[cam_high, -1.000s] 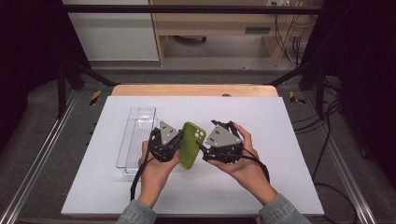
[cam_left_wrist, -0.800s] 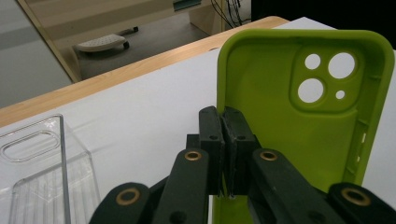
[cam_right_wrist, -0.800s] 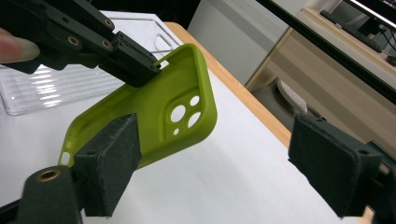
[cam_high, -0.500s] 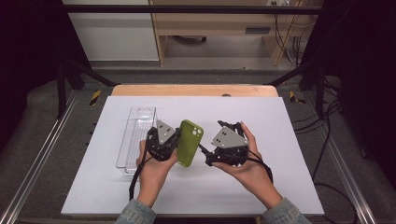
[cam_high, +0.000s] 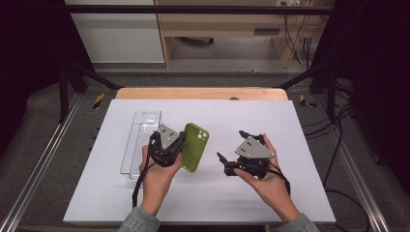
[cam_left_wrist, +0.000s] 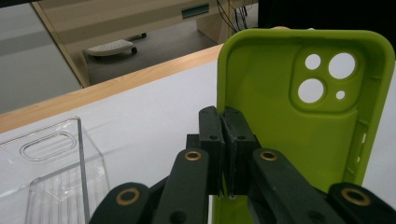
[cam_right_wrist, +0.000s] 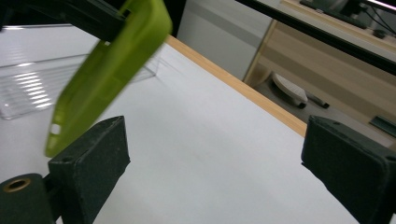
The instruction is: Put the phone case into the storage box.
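Lime-green soft phone case (cam_left_wrist: 303,121), one item: I have it pinched by its side wall in my left gripper (cam_left_wrist: 225,154), jaws pressed together on the thin edge, so the case stands upright off the table with its open inside and camera cut-outs facing along the jaws. Gripping the rim rather than the back leaves the whole shell free to be handled, I judge.

Right gripper (cam_right_wrist: 212,168): jaws spread wide, having just been opening, with nothing between the pads (cam_right_wrist: 91,154). The case hangs ahead and to the left of them, apart, so I read this as a hand-over completed to the left side.

Clear plastic box (cam_high: 140,145): lies just beyond and to the outside of the left jaws, unlidded as far as I can tell; possibly the case's packaging.

Table (cam_high: 290,121): matte white sheet, with a pale wooden strip at the far edge.

Room: grey floor, dark metal frame rails, pale wooden furniture (cam_high: 217,21) at the back, cables (cam_high: 333,130) trailing at the right.
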The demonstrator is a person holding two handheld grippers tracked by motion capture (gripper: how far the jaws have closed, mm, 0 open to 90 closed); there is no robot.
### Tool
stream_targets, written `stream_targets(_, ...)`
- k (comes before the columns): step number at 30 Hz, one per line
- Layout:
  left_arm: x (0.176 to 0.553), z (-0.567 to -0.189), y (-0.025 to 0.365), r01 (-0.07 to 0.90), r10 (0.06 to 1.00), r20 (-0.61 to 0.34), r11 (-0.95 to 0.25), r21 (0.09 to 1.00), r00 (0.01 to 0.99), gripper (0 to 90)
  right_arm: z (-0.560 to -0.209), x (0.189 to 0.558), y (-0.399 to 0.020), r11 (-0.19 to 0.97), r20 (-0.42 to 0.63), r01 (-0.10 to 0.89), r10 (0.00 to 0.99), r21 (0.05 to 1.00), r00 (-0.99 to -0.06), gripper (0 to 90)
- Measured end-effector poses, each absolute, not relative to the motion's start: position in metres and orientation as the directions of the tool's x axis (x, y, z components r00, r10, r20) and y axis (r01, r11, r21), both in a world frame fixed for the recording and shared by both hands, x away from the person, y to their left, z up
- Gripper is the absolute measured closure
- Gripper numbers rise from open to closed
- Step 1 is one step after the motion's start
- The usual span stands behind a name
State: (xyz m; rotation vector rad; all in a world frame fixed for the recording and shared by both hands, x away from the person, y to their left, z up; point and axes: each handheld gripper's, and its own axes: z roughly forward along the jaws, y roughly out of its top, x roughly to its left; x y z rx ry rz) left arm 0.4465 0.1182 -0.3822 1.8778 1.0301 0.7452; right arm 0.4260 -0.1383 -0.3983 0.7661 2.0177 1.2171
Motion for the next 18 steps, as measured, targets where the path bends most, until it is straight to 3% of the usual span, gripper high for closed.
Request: stream_targets(18,0.453,-0.373,0.128,0.366,0.882,0.085,-0.277,0.888,0.463,87.1,-0.438,0.42,-0.19,0.312,-0.144,0.223,0.821,0.924,-0.552,10.5)
